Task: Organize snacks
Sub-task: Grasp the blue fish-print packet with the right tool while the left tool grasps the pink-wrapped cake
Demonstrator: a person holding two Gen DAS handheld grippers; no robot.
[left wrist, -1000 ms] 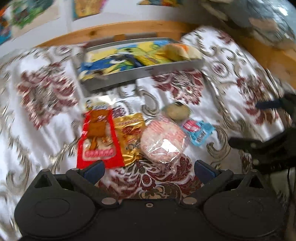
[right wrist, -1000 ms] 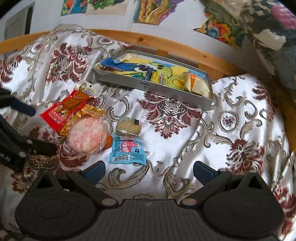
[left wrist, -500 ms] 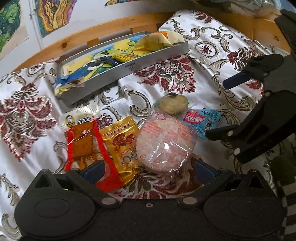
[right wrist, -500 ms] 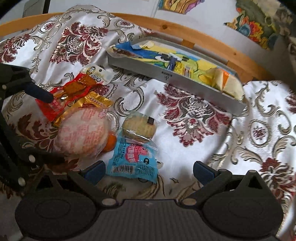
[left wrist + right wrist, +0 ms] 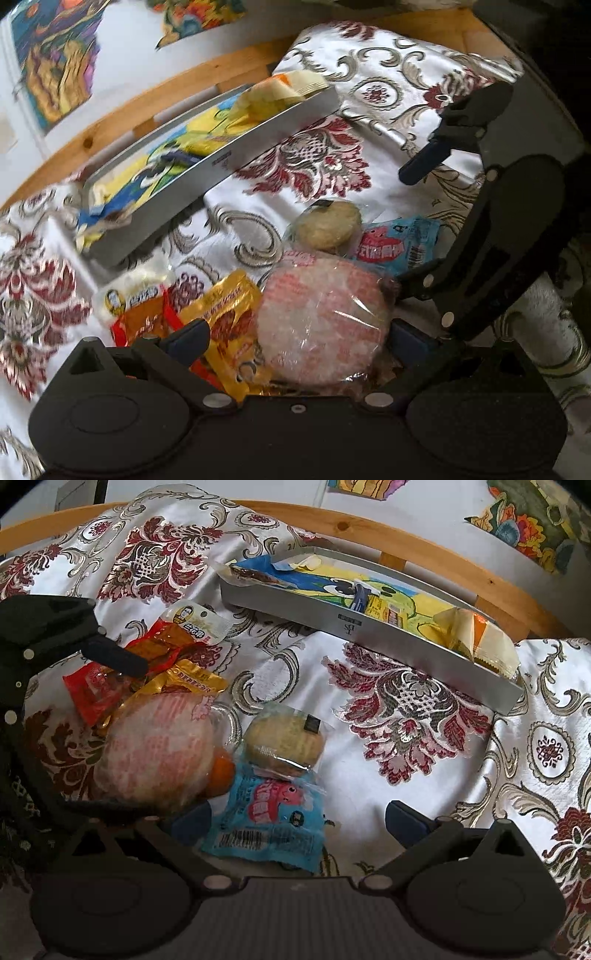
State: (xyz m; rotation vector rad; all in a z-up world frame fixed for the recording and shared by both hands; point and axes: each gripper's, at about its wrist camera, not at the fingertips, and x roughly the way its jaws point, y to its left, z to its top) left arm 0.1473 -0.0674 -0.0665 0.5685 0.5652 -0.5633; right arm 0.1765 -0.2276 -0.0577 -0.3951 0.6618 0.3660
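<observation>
Silky cloth, left wrist view: we see a patterned bedspread point(image 5: 332, 162) carrying five loose snacks near its front edge, and a grey tray point(image 5: 221, 162) toward the wooden rail at the far edge.
Left gripper: our left gripper point(image 5: 295, 336) is spread wide, grasping nothing; the round pink-wrapped cake point(image 5: 325, 317) sits between its fingers, with the gold packet point(image 5: 229, 325) crowding the left finger.
Right gripper, seen from here: it point(image 5: 417, 229) hangs close beside the cake on the right, jaws apart.
Count, this view: one red packet point(image 5: 140, 321), one gold packet, one pink cake, one pale round biscuit point(image 5: 328, 225), one blue packet point(image 5: 399, 243).
Satin cloth, right wrist view: we look over the same pile from the other side; the tray point(image 5: 369, 627) lies beyond, nearer the far rail.
Right gripper: our right gripper point(image 5: 295, 819) is released and empty, with the blue packet point(image 5: 269, 812) lying just inside its left finger.
Count, this view: five loose snacks again, plus something orange point(image 5: 221, 775) tucked under the cake point(image 5: 159, 749) that we cannot identify; in the tray, one pale wrapped snack point(image 5: 480, 638) at the right end, one dark one at the left, and small items mid-tray too unclear to count.
Risk: we judge the two grippers may collide, since both crowd the cake.
Risk: closing the left may pinch the gold packet too, or the slick wrapper may slip.
</observation>
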